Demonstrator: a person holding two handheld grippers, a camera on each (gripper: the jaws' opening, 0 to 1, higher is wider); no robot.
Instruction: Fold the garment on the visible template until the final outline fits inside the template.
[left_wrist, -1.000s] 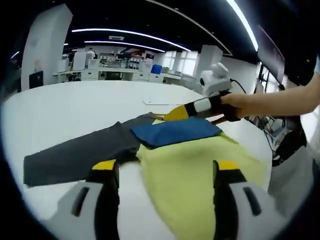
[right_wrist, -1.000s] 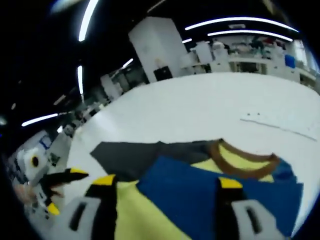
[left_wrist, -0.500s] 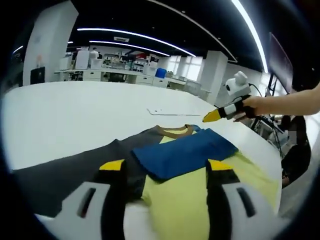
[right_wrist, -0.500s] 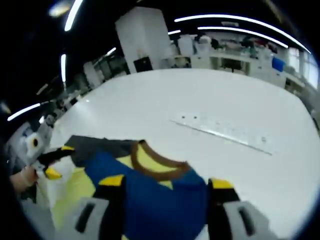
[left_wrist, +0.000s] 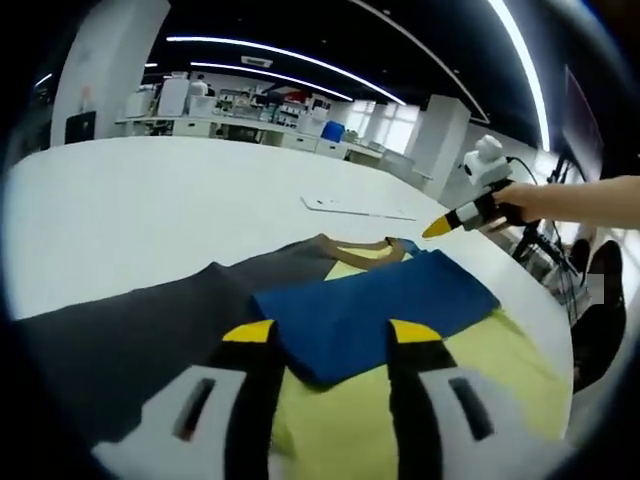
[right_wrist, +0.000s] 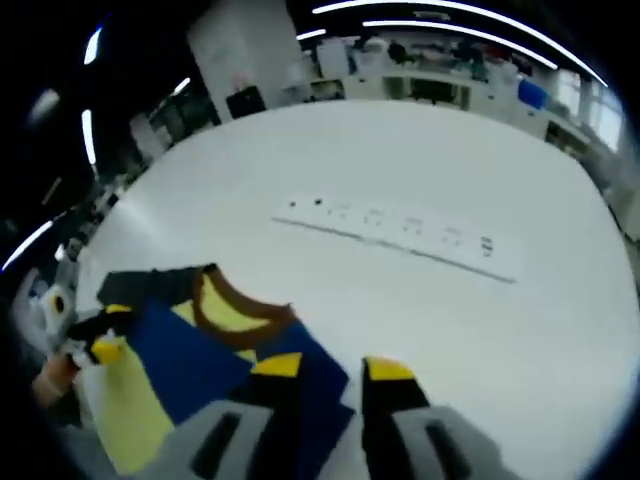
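Garment (left_wrist: 420, 330): yellow shirt with brown collar, lying on the white desk (left_wrist: 150, 210), partly over the dark grey template (left_wrist: 130, 330); one blue sleeve (left_wrist: 375, 305) lies folded across the chest. Since a second ago the right gripper (right_wrist: 330, 368) has drawn away from the cloth and now points at the sleeve's far edge and bare desk, its fingers narrowed, nothing seen between them. The left gripper (left_wrist: 328, 335) has closed in over the sleeve edge, fingers moderately apart, empty. Judgement: sleeve fold released; further folds remain. A white strip (right_wrist: 395, 235) lies beyond.
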